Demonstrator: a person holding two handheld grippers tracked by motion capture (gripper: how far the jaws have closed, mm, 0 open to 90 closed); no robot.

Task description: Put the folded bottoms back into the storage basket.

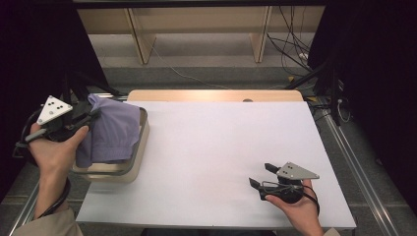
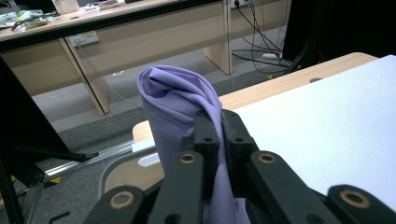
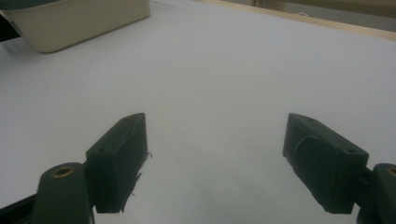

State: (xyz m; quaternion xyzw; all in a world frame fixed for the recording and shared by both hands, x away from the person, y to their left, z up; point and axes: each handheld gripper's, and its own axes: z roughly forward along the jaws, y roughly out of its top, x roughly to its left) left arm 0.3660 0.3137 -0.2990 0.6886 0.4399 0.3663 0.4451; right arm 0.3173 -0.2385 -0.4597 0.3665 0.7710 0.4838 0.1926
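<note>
A lilac cloth [image 1: 114, 130] hangs over a cream basket [image 1: 140, 147] at the table's left edge. My left gripper [image 1: 91, 117] is shut on a fold of the cloth [image 2: 180, 100], which bulges up above the closed jaws in the left gripper view; my left gripper [image 2: 219, 119] pinches it from both sides. My right gripper [image 1: 260, 175] rests low on the white table top [image 1: 221, 147] at the front right. Its jaws stand wide apart in the right gripper view, where my right gripper [image 3: 215, 158] has nothing between its fingers.
The basket's cream wall [image 3: 84, 18] shows far off in the right gripper view. A wooden strip [image 1: 211, 95] runs along the table's far edge. Beyond it are desk legs [image 1: 140, 39] and loose cables [image 1: 295, 49] on the floor.
</note>
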